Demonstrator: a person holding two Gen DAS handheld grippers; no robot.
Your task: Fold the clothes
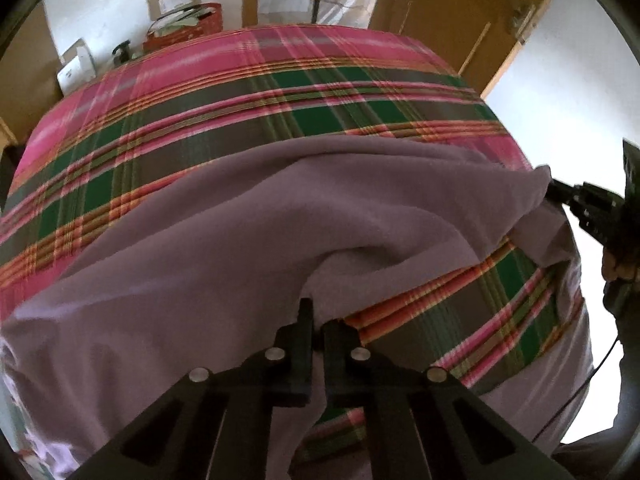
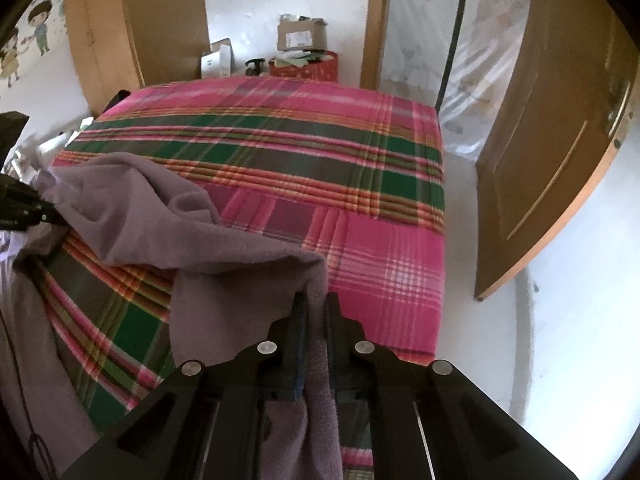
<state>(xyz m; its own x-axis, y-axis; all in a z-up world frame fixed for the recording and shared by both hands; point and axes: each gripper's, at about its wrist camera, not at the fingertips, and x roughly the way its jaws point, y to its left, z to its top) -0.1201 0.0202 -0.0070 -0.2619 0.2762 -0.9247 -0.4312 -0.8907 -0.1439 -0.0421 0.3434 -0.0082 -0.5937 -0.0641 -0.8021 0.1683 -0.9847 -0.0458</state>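
A mauve fleece garment (image 1: 248,216) lies spread over the near part of a bed with a pink and green plaid cover (image 1: 280,92). My left gripper (image 1: 318,320) is shut on an edge of the garment and lifts it off the cover. In the right wrist view my right gripper (image 2: 317,304) is shut on another edge of the same garment (image 2: 132,208), raised above the plaid cover (image 2: 320,160). The right gripper also shows at the right of the left wrist view (image 1: 560,194), and the left gripper at the left edge of the right wrist view (image 2: 50,216). The cloth sags between them.
Cardboard boxes (image 2: 302,34) and a red box (image 2: 306,66) stand past the far end of the bed. An open wooden door (image 2: 560,140) stands to the right, with white floor (image 2: 580,340) beside the bed. A wooden wardrobe (image 2: 136,24) stands at the far left.
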